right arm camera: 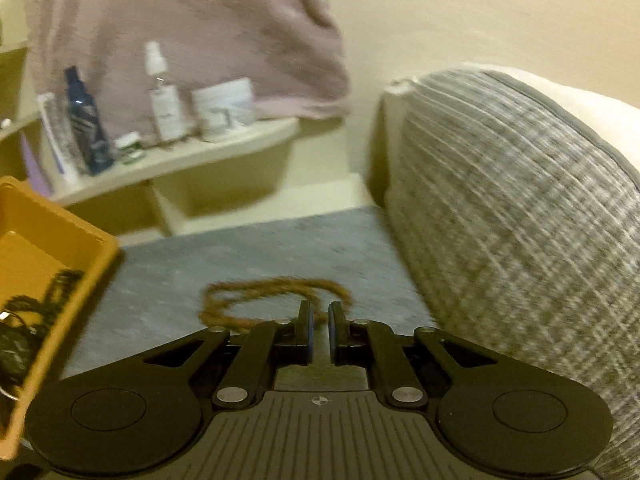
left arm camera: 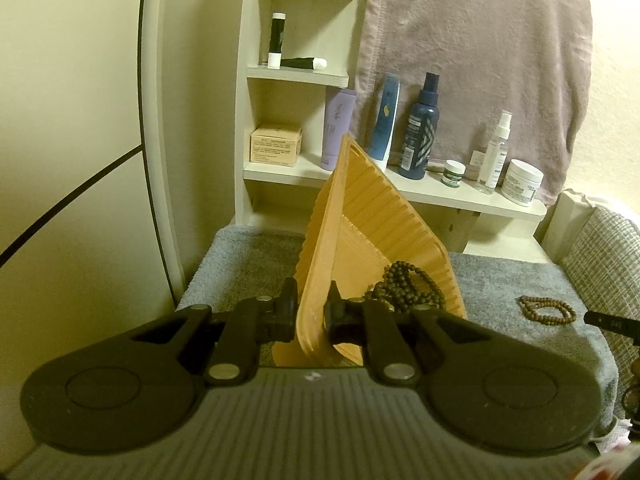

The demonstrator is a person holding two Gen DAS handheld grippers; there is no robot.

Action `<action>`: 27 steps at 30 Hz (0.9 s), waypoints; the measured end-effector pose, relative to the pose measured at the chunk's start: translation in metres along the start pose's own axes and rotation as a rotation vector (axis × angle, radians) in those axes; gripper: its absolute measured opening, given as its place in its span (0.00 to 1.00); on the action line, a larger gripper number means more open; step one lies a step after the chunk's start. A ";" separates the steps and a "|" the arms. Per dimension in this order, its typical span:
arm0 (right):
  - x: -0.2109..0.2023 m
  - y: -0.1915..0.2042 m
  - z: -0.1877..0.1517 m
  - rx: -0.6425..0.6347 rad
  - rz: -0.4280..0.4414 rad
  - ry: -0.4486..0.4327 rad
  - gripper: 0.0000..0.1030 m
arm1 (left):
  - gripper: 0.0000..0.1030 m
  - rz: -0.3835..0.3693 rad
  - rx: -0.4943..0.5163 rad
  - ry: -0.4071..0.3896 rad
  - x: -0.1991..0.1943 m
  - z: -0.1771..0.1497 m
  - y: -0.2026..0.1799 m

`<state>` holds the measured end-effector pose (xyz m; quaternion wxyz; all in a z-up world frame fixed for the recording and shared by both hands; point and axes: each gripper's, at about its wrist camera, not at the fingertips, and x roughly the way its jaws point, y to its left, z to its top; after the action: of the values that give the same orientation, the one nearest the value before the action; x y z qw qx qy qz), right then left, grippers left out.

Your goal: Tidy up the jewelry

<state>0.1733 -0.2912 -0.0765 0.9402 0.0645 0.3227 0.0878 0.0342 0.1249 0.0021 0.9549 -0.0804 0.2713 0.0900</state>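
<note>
A: Fingers of the left gripper are clenched on the near rim of the orange tray, tray tipped up on edge, tilted.

B: And what's in it?

A: Dark bead necklace bunched in the low corner of the tray, just beside the right-hand finger.

B: Right side?

A: Right gripper fingers nearly together, thin gap, nothing pinched between them. Tips sit over the near edge of the brown bead bracelet; blurred, so touching or not, can't tell.

B: Where is the bracelet?

A: Flat on the grey mat, apart from the tray, which is off to the left in the right wrist view. Left wrist view shows the same bracelet lying right of the tray, with a dark gripper tip poking in near it.

B: Background?

A: White shelf with bottles and jars, pink towel hanging behind, checked cushion at the right.
</note>
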 end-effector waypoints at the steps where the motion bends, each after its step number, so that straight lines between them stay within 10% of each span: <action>1: 0.000 -0.003 0.001 -0.005 -0.004 0.000 0.08 | 0.11 0.000 -0.001 0.001 0.000 0.000 0.000; 27: 0.055 0.017 0.015 -0.202 -0.019 0.112 0.08 | 0.11 0.011 0.010 0.001 -0.002 0.000 -0.002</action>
<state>0.2233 -0.2645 -0.0941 0.9231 -0.0387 0.3651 0.1142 0.0333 0.1230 0.0032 0.9546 -0.0743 0.2727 0.0937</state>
